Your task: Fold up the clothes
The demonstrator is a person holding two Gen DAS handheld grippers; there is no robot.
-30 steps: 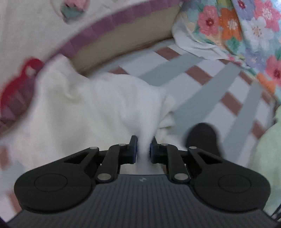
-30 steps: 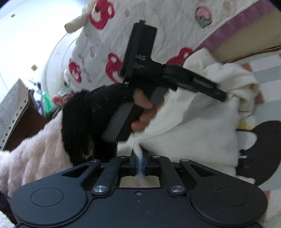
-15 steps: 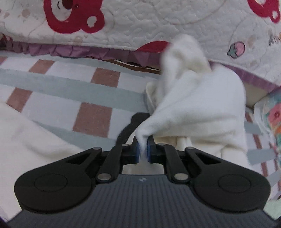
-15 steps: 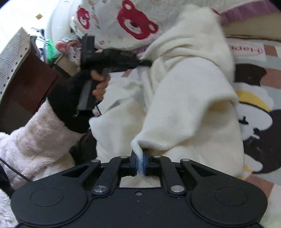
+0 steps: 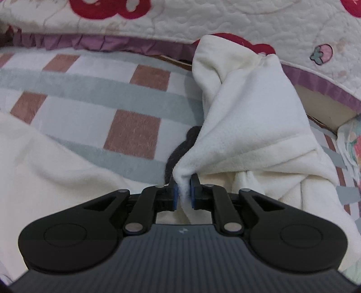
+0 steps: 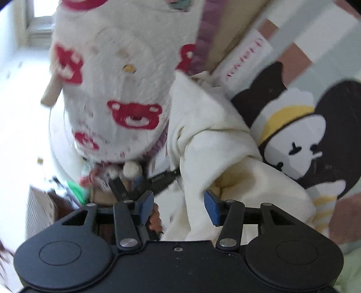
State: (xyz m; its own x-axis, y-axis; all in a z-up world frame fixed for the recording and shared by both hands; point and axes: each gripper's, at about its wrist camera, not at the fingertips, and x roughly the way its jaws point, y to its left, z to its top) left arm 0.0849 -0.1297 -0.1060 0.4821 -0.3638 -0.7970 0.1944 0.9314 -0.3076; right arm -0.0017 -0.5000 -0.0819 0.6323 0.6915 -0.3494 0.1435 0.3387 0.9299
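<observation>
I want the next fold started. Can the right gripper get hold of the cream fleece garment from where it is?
Probably yes. The right gripper has its jaws opening, and the cream fleece garment lies directly ahead with a fold between them and nothing in the way. The left gripper already pinches another edge.

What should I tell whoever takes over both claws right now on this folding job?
Left claw: shut on a fold of the cream fleece.
Right claw: jaws opening, pads off the cloth, fleece lying between them.
Fleece lies bunched on the checked blanket, against the bear quilt.
Done: one part pulled over.
Left: free the left grip, flatten, finish folding.
</observation>
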